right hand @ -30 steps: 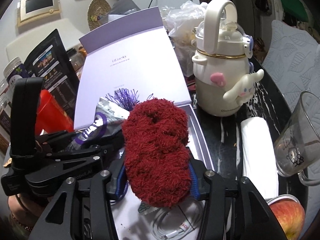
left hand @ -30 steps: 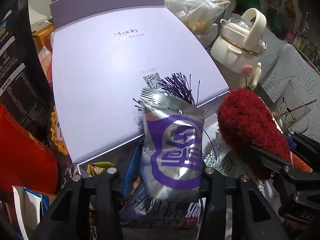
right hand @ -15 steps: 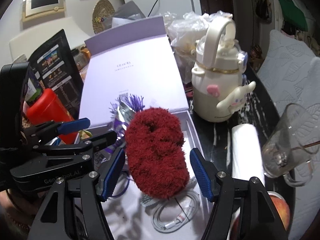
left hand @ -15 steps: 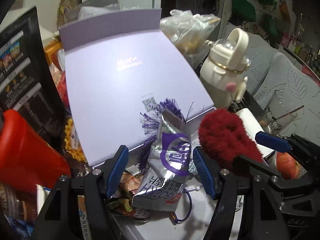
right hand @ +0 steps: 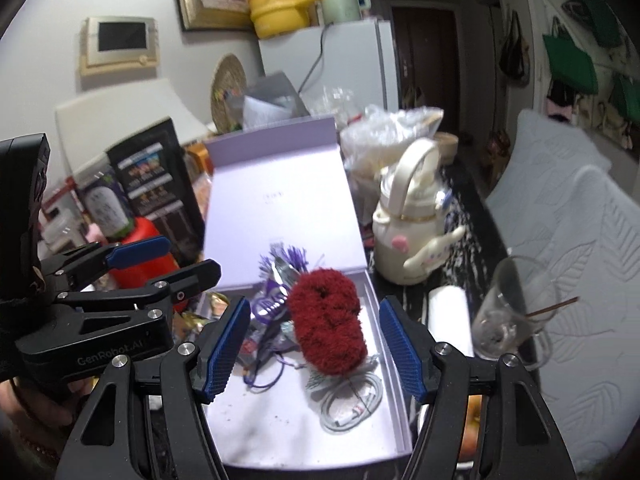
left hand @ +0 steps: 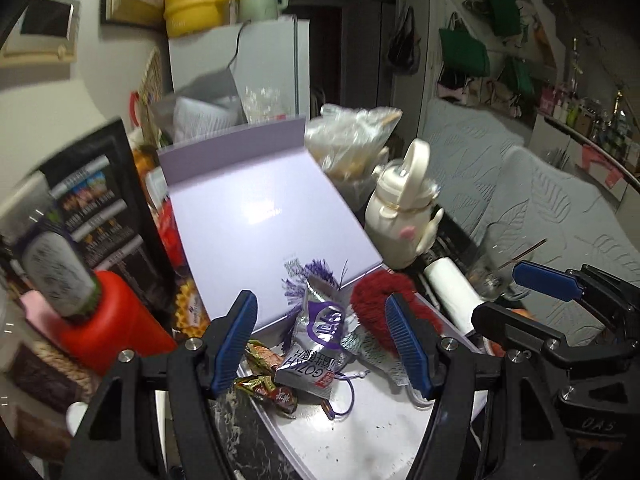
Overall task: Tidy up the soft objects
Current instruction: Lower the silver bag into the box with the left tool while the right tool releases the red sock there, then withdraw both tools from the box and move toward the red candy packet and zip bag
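On my far left I see a red container (left hand: 108,320) with a grey-capped jar (left hand: 56,272) just behind it, and a black printed packet (left hand: 104,216) standing upright beside them. My left gripper (left hand: 320,340) hangs above the near-left part of the lavender box (right hand: 390,364), its blue-padded fingers (left hand: 236,336) spread wide with nothing between them; the same tool shows at the left edge of the right wrist view (right hand: 168,260), held apart there too. Under it, in the box, a silver and purple snack pouch (left hand: 320,336) lies crumpled, leaning toward the raised box lid (left hand: 260,232), with a purple tassel (left hand: 304,280) just behind it and small candy wrappers (left hand: 264,376) at the box's left rim. Next comes the red fluffy slipper (right hand: 328,328), lying in the middle of the box, touching the pouch on its left and resting partly on a coiled white cable (right hand: 352,400). My right gripper (right hand: 316,352) hovers over the slipper with its jaws wide apart, gripping nothing; the slipper sits between the pads but clear of both. Right of the box stands a cream character bottle (right hand: 408,236), then a white roll (right hand: 448,308) lying on the dark tabletop (right hand: 472,216), and furthest right a clear glass mug (right hand: 508,312) with a thin stick in it.
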`<state>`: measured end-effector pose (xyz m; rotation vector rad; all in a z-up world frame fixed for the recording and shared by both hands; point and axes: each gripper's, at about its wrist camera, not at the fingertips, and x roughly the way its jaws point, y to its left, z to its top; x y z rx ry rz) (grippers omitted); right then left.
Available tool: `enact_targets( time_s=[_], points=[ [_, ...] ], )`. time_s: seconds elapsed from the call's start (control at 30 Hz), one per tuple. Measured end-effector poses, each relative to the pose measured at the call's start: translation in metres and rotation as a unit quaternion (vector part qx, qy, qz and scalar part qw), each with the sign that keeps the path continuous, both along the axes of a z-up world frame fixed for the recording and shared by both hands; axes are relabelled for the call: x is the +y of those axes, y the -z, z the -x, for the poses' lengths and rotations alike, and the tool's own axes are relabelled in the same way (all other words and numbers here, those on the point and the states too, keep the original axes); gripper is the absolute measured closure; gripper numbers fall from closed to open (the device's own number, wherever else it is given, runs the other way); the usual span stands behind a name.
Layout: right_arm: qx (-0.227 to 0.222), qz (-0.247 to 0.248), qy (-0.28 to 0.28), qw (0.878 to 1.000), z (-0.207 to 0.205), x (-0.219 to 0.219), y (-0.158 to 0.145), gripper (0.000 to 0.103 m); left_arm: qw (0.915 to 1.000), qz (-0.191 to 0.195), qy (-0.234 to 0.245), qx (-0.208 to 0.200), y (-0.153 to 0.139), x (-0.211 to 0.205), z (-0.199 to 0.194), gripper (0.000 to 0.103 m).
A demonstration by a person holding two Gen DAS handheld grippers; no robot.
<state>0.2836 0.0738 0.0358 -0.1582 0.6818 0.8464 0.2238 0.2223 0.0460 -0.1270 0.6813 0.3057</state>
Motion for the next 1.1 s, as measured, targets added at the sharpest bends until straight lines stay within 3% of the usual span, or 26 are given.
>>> enact_targets(
  time_s=[0.27,0.37,0.63,0.9,1.1],
  points=[
    [-0.055,-0.025,0.017,0.998,0.049,-0.031,-0.047,0.035,0.9985,-0.027,0.009,-0.046,-0.047,-0.027,0.049,0.036],
    [-0.076,-0.029,0.026,0.996,0.069,-0.043,-0.062,0.035,0.9973,-0.041,0.009,-0.06,-0.059,-0.036,0.067,0.023],
    [-0.121,-0.035,0.044,0.991,0.12,-0.074,-0.087,0.025,0.9916,-0.079,0.01,-0.102,-0.084,-0.062,0.114,0.003],
    [-0.14,-0.032,0.064,0.988,0.156,-0.103,-0.091,0.016,0.9878,-0.1,0.02,-0.118,-0.09,-0.085,0.148,0.001],
    [-0.135,-0.015,0.081,0.987,0.178,-0.125,-0.075,0.015,0.9887,-0.095,0.052,-0.103,-0.077,-0.103,0.161,0.001]
  ],
)
